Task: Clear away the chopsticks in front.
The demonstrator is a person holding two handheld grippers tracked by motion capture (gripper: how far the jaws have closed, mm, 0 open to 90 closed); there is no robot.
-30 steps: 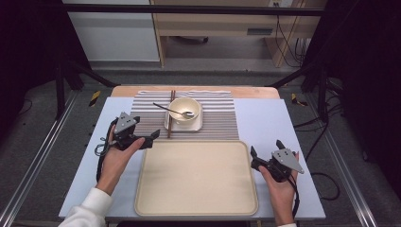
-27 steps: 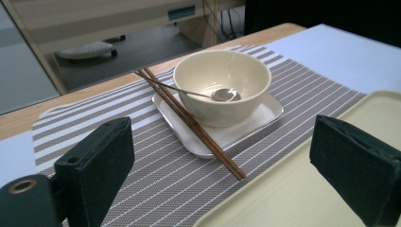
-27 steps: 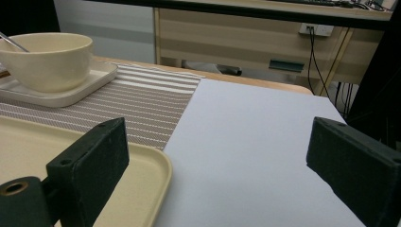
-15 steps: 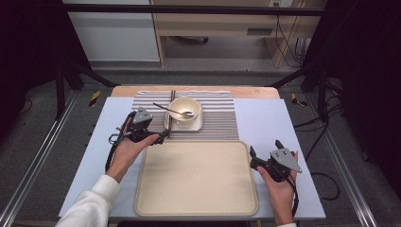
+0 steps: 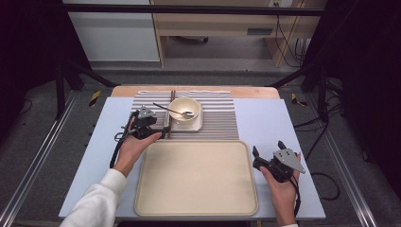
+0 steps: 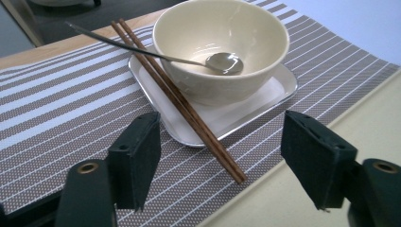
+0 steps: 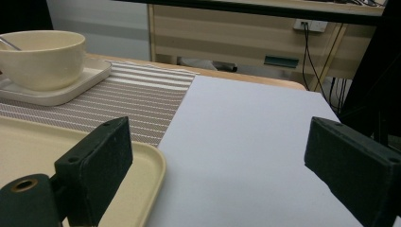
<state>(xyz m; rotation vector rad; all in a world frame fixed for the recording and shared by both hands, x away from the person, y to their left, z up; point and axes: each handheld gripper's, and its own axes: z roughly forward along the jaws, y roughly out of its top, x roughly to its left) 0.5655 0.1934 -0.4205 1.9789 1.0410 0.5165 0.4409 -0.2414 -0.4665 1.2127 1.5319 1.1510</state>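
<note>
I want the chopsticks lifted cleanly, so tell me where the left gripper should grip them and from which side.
Grip the chopsticks near their near tips, which lie on the striped mat past the square plate. There both sticks lie together with free room either side. Bring the left gripper from above, jaws straddling both.

Brown chopsticks lie paired, slanting from upper left toward lower centre, leaning on the plate's rim.

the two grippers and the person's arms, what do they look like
Both are black handheld tools with two flat, blocky black jaws. The left gripper and the right gripper each carry a grey three-cornered plate on top and trail a black cable. The left arm wears a white sleeve; screw holes show in the jaw arms.
</note>
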